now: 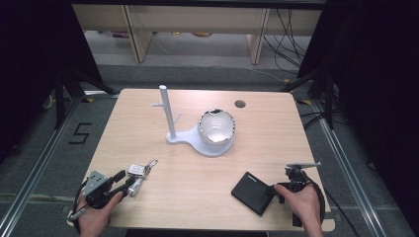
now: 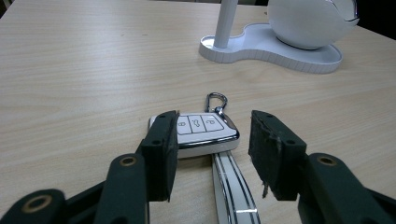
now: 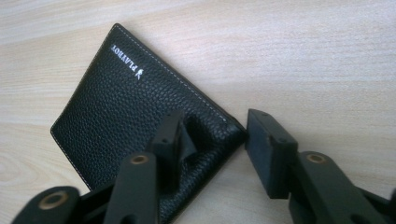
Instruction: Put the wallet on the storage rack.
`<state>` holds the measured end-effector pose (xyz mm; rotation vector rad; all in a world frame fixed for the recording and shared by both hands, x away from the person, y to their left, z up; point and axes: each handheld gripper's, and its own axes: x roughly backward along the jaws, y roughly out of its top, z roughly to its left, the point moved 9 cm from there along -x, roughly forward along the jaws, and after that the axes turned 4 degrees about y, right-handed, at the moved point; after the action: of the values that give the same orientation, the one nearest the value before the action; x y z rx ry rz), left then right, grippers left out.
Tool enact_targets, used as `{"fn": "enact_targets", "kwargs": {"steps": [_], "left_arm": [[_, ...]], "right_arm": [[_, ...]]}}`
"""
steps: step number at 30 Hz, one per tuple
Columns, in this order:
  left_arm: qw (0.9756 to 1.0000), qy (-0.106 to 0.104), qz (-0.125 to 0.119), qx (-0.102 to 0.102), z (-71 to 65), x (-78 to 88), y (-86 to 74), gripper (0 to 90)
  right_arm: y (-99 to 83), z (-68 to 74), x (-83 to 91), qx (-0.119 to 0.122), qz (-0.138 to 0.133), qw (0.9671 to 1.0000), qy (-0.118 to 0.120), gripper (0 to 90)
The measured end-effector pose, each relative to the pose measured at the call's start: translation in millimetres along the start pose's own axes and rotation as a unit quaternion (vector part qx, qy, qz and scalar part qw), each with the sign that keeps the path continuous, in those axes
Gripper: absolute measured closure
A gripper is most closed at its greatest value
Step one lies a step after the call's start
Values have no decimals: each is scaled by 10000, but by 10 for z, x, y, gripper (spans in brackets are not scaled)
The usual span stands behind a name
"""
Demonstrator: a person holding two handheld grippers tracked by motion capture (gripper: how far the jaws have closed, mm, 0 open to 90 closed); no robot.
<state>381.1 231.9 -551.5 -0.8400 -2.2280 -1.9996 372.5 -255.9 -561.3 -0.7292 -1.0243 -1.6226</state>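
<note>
My left gripper (image 1: 129,183) sits near the front left of the table (image 1: 148,123). Its jaws stand apart. In the left gripper view the car key (image 2: 203,132) lies flat just ahead of the gripper (image 2: 212,151), partly behind the left-hand pad and reaching into the gap; I cannot tell whether that pad touches its edge, and the right-hand pad is clear of it. A striped strap (image 2: 231,186) runs from the key back between the jaws, and a metal clip (image 2: 216,100) lies at the key's far end. In the high view the key bunch (image 1: 140,172) lies just ahead of this gripper.

My right gripper (image 1: 277,190) is at the front right. Its jaws are apart, with no clamp made. In the right gripper view the black leather wallet (image 3: 140,121) lies flat with one corner between the jaws of the gripper (image 3: 212,149); the left-hand pad rests on the leather, which is dented there, while the right-hand pad stands just off the corner, over bare wood.

Well beyond both grippers stands a white stand (image 1: 197,140) with a post (image 1: 167,111) and a shiny bowl (image 1: 216,126).
</note>
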Motion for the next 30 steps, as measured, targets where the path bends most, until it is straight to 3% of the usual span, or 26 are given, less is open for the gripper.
{"fn": "enact_targets", "kwargs": {"steps": [1, 4, 5, 7, 8, 9, 10, 13, 14, 15, 16, 17, 18, 20, 21, 22, 23, 24, 25, 26, 27, 28, 29, 30], "left_arm": [[10000, -19, -14, -5, -1, -2, 2, 520], [10000, -18, -10, 1, 1, -1, 2, 519], [10000, -18, -14, -2, 2, -2, 3, 519], [10000, 6, 9, -2, 2, 1, 0, 519], [10000, 5, 20, -14, 1, 1, -2, 519], [10000, 10, 23, -16, 1, 0, -3, 518], [10000, -3, 15, -20, 1, -4, -2, 518], [10000, -1, 3, -19, 2, -4, -1, 517], [10000, 11, 27, -18, 4, -1, -3, 517], [10000, 11, 23, -16, 4, -2, -3, 517], [10000, -14, 11, -22, 2, -6, -2, 517], [10000, 15, 28, -12, 5, 0, -4, 517], [10000, -15, 15, -63, 12, -3, 1, 517], [9999, -25, 11, -100, 18, -3, 4, 516], [10000, -14, 6, -89, 23, -1, 5, 516], [10000, -7, -2, -81, 27, -1, 7, 517], [10000, 1, -1, -88, 33, 2, 6, 517], [10000, -9, -24, -77, 34, 0, 8, 516], [10000, -7, -15, -83, 36, 0, 7, 516], [10000, -7, -15, -83, 36, 0, 7, 516], [10000, -9, -17, -79, 32, -2, 8, 516], [10000, -9, -17, -79, 32, -2, 8, 516], [10000, -20, -27, -75, 24, -5, 10, 516], [10000, -20, -27, -75, 24, -5, 10, 516]], "right_arm": [[-9, 79, 17, -566, 107, 9983, 101, 628], [-23, 19, 28, -350, 173, 9992, 45, 647], [6, 44, 16, -609, 22, 9981, 117, 663], [-7, 23, 4, -485, 29, 9986, 186, 674], [-14, -23, 16, -310, 64, 9994, 101, 688], [16, -10, 14, -471, 2, 9987, 213, 718], [15, -1, 19, -482, -4, 9985, 243, 734], [11, 43, 36, -656, 20, 9976, 225, 769], [8, 47, 43, -617, 53, 9978, 238, 775], [34, 8, 36, -227, 38, 9996, 167, 794], [34, 8, 36, -227, 38, 9996, 167, 794], [25, -11, 48, -75, 164, 9998, 56, 799], [38, 63, 49, -277, 258, 9993, -29, 805], [52, 80, 34, -301, 214, 9993, -96, 808], [68, 66, 44, -42, 256, 9995, -175, 811], [87, 67, 39, 92, 260, 9992, -292, 815], [76, 94, 48, 79, 395, 9987, -319, 816], [99, 86, 42, 251, 296, 9984, -407, 817], [97, 178, 61, 88, 371, 9982, -465, 819], [105, 163, 87, 367, 483, 9966, -556, 820], [134, 169, 98, 527, 426, 9955, -659, 821], [134, 169, 98, 527, 426, 9955, -659, 821], [188, 195, 134, 882, 411, 9927, -718, 823], [204, 214, 154, 929, 382, 9921, -756, 823]]}}
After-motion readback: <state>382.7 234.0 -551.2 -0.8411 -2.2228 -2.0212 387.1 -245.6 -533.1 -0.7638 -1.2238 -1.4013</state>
